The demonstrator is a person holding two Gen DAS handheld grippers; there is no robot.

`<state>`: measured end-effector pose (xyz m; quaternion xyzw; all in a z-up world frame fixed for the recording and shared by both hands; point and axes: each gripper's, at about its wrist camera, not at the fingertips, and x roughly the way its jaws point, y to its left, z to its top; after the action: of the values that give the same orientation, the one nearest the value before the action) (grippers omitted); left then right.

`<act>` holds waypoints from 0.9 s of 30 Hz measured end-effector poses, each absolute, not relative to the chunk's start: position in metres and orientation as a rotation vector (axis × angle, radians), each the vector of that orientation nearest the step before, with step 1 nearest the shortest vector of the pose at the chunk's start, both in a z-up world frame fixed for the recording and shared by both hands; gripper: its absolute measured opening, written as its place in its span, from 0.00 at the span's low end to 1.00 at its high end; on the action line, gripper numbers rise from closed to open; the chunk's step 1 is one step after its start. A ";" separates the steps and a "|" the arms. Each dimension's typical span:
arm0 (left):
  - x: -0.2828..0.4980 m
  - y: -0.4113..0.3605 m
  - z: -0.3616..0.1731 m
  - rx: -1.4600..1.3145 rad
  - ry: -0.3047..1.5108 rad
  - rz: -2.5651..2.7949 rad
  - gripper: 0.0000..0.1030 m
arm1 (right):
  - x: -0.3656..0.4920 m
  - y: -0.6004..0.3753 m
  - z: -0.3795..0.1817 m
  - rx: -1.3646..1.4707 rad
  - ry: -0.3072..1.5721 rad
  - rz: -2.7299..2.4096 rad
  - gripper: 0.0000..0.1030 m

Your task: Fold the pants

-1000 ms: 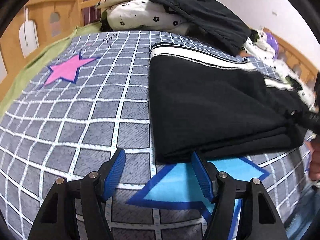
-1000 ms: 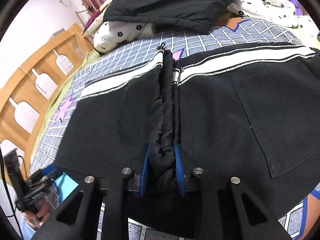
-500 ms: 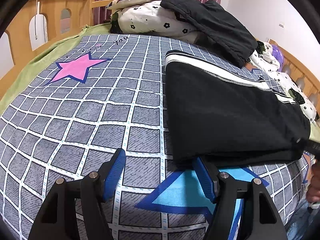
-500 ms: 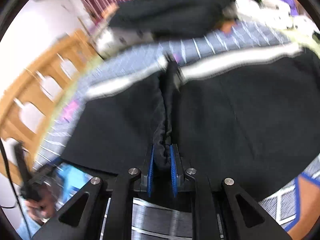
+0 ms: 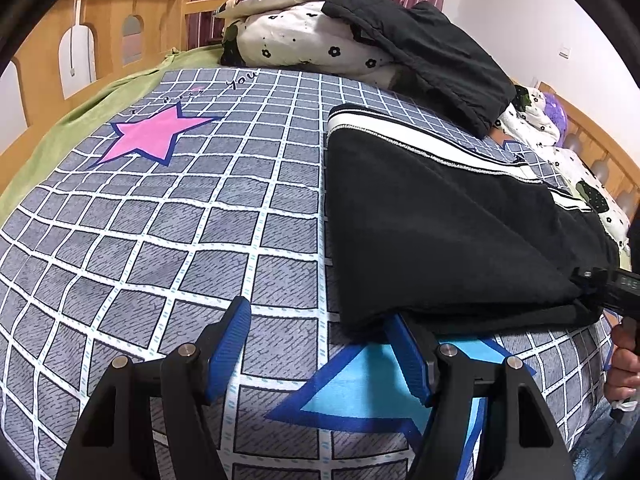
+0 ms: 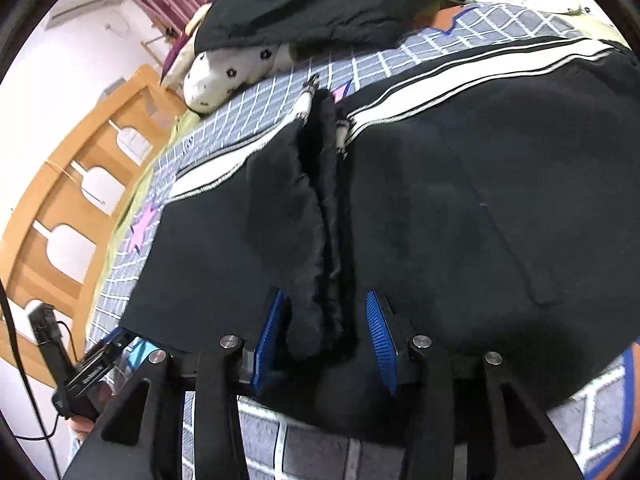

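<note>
Left gripper (image 5: pixel 320 350): you held its jaws apart with nothing between them, over the bedsheet (image 5: pixel 168 240).
Right pad (image 5: pixel 408 356): it sat just under the near corner of the pants (image 5: pixel 440 240); I could not tell whether it touched.
Right gripper (image 6: pixel 326 338): your jaws had just been opening; the blue pads stood clear of the bunched ridge of black cloth between them.
Pants: folded flat on the sheet, ahead and right of your left tool, filling the view ahead of your right one, the white stripe (image 6: pixel 440 92) at the far edge.
Beyond: a pillow (image 5: pixel 312 40) with a dark garment (image 5: pixel 432 64) lay past the pants.
Your hand (image 5: pixel 624 364): at the right edge, gripping the other handle.
</note>
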<state>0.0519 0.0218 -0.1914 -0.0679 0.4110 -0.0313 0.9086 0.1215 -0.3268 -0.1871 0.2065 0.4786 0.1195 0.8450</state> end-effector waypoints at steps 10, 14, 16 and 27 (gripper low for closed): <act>0.051 0.016 -0.191 -0.074 0.820 -0.063 0.66 | 0.097 -0.343 -0.140 0.424 0.807 0.260 0.18; 0.052 0.008 -0.192 -0.034 0.826 -0.048 0.66 | 0.112 -0.347 -0.192 0.440 1.007 0.183 0.19; 0.050 0.008 -0.190 -0.021 0.841 -0.051 0.66 | 0.110 -0.342 -0.194 0.395 0.984 0.170 0.21; 0.047 -0.004 -0.135 -0.004 0.773 -0.155 0.65 | 0.103 -0.324 -0.141 0.123 0.842 0.108 0.24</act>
<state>0.0473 -0.0040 -0.1353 -0.0017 0.3764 -0.0757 0.9233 0.1031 -0.3245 -0.1409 0.0594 0.4083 0.0522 0.9094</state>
